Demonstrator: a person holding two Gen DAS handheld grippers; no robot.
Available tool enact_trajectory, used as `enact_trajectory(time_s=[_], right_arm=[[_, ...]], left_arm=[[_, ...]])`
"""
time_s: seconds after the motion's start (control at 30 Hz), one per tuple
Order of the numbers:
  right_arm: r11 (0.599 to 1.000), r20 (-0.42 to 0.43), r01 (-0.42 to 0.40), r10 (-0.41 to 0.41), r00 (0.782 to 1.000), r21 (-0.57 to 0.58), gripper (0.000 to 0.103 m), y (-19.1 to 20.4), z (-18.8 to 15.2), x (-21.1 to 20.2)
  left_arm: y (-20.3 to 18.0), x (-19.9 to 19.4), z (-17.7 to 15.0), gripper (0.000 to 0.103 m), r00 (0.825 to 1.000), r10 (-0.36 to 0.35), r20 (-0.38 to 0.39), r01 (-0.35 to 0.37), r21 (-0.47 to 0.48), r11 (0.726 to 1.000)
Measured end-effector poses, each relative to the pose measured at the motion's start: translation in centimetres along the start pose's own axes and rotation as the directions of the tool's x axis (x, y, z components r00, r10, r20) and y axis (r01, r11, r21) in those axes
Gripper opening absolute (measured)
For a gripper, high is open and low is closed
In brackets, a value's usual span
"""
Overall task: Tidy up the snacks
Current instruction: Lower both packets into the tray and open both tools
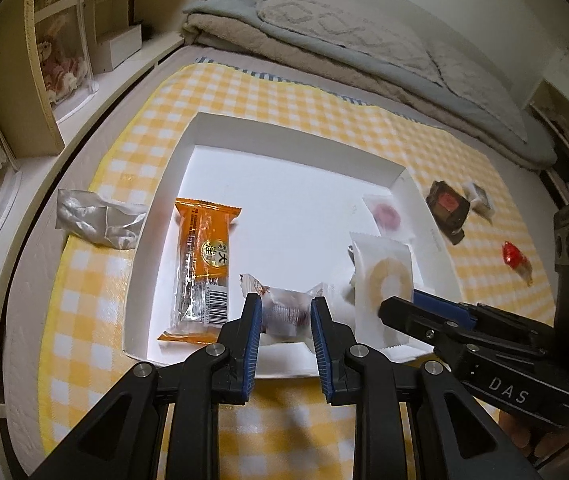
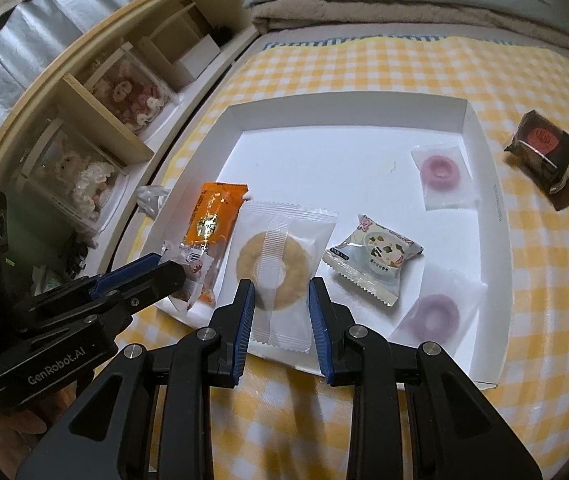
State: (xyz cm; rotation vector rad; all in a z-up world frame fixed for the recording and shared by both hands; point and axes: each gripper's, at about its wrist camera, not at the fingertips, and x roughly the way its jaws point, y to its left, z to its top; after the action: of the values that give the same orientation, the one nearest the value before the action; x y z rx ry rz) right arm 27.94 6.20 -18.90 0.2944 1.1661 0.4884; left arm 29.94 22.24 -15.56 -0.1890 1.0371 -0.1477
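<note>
Both tongs gripped snacks over the white tray [image 2: 488, 216]: the left tongs [image 1: 286, 312] clenched a clear-wrapped candy [image 1: 284, 312], and the right tongs [image 2: 278, 300] clenched a yellow ring biscuit packet [image 2: 280, 264]. Other snacks lay inside the tray on the bed's checked cloth [image 2: 544, 280].

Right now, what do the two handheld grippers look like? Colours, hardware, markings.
Both match: black angular linkage arms with round silver pivot pins and ribbed blue finger pads. The left gripper has white "GenRobot.AI" lettering on its body; the right gripper reads "DAS". Each black housing has three round ports. No cables or sleeves visible.
</note>
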Motion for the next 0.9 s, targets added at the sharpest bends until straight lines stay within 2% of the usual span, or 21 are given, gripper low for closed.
enact_trajectory(time_s=[0.33, 0.67, 0.9], right_arm=[[1.0, -0.004, 0.003, -0.003, 1.0, 0.01, 0.029, -0.3, 0.3, 0.6], [0.998, -0.041, -0.006, 0.008, 0.999, 0.06, 0.036, -1.7, 0.2, 1.2], [0.999, -0.044, 0.0, 0.002, 0.999, 0.042, 0.036, -1.7, -0.1, 0.8]], left_arm=[[0.2, 0.4, -0.1, 0.025, 1.0, 0.017, 0.0, -0.017, 0.006, 1.0], [0.1, 0.7, -0.3, 0.026, 0.999, 0.028, -0.017, -0.027, 0.018, 0.999], [0.2, 0.7, -0.2, 0.027, 0.999, 0.027, -0.019, -0.026, 0.02, 0.999]])
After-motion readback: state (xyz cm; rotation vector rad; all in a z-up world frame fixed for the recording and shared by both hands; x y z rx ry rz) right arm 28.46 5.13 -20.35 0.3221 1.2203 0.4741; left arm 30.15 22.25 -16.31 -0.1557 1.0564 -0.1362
